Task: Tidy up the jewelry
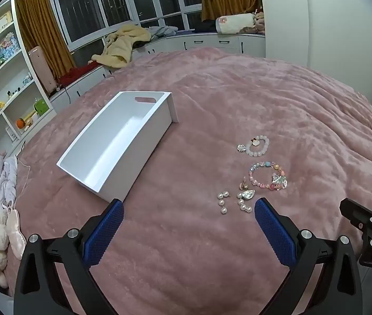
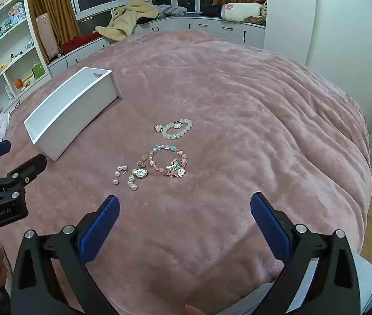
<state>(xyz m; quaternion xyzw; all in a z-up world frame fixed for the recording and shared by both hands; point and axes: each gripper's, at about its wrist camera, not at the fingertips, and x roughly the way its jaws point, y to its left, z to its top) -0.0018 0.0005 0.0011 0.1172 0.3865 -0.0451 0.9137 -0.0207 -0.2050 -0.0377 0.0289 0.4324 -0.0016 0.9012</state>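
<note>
Pink bed cover (image 2: 238, 99) carries everything. White open-topped box (image 1: 117, 144) sits left of the jewelry, empty inside. Left claw (image 1: 188, 216) and right claw (image 2: 184, 211) both hover with jaws wide, gripping nothing. Colored bead bracelet (image 2: 168, 164), pale bead bracelet (image 2: 178, 128), pearl earrings (image 2: 126, 177) lie close together (some touching). Risk: plush pile snagging hooks, or one grasp dragging neighbouring pieces along.
</note>
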